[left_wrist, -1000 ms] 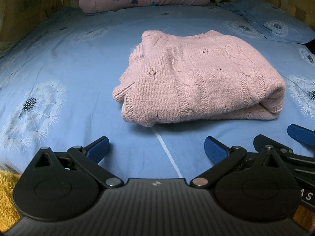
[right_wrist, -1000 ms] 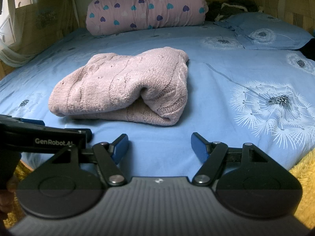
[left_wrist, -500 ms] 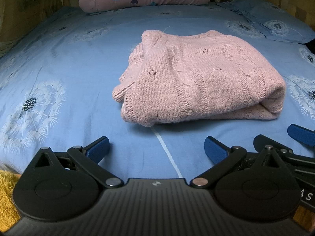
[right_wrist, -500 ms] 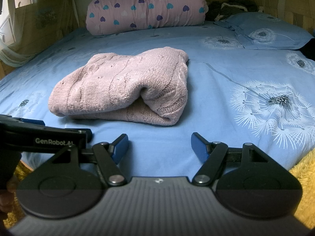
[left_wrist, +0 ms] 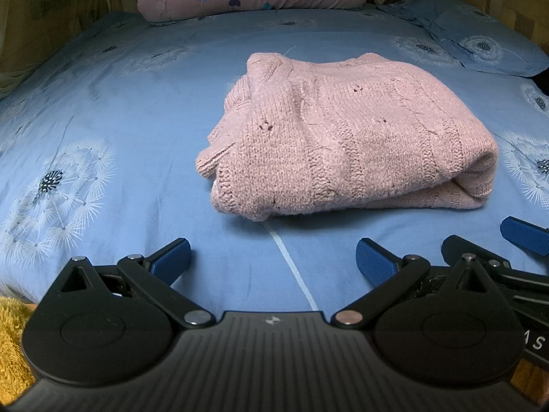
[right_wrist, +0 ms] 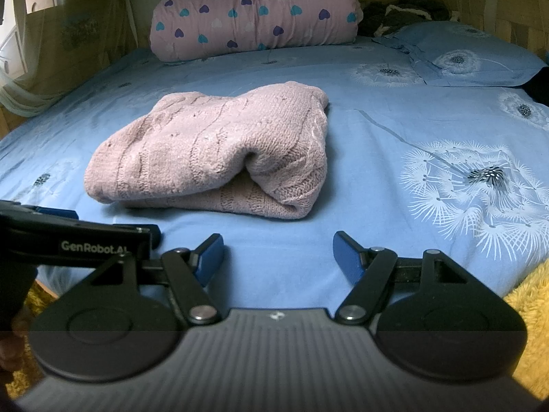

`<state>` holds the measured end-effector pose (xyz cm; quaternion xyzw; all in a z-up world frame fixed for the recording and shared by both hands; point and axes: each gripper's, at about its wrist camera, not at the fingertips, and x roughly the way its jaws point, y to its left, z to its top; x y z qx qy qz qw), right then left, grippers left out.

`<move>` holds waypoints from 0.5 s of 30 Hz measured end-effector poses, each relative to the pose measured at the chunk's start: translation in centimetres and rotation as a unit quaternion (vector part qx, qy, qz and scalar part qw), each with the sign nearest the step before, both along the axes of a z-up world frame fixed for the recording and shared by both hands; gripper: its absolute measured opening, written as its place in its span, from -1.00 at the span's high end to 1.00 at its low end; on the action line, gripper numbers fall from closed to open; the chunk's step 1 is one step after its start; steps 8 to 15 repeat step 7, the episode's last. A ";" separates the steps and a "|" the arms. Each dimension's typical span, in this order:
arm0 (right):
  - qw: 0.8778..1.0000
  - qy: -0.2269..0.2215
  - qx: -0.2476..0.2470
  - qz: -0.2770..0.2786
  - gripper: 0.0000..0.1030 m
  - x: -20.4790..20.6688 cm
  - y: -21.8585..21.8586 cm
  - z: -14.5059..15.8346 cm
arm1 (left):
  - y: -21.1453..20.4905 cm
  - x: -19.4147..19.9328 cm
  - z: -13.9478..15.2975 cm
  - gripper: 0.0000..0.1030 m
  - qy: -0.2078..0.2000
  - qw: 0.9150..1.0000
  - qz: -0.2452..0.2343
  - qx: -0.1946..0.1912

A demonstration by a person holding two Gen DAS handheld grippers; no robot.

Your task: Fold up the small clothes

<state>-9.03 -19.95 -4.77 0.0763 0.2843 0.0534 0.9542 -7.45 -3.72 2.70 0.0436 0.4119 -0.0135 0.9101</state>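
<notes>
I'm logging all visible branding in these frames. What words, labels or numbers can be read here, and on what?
"GenRobot.AI" on the side of the left hand-held gripper, seen from the right wrist view.
"A S", a cut-off fragment, on the right hand-held gripper's body at the left wrist view's edge.
Nothing else readable.

Soft, even indoor light falls on the bed (left_wrist: 137, 103), with daylight entering at the upper left of the right wrist view. The sweater (right_wrist: 212, 151) casts a faint shadow toward the camera. Fisheye bending curves the edges; corners darken, and focus stays fairly sharp.
</notes>
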 end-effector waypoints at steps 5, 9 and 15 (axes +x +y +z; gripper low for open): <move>1.000 0.000 0.000 0.000 -0.40 0.0 0.0 0.0 | 0.0 0.0 0.0 -1.00 0.000 1.000 0.000 -0.002; 1.000 0.000 0.000 0.000 -0.40 0.0 0.0 0.0 | 0.0 0.0 -0.1 -1.00 0.000 1.000 0.000 -0.002; 1.000 0.000 0.000 0.000 -0.40 0.0 0.0 0.0 | 0.0 0.0 -0.1 -1.00 0.000 1.000 0.000 -0.002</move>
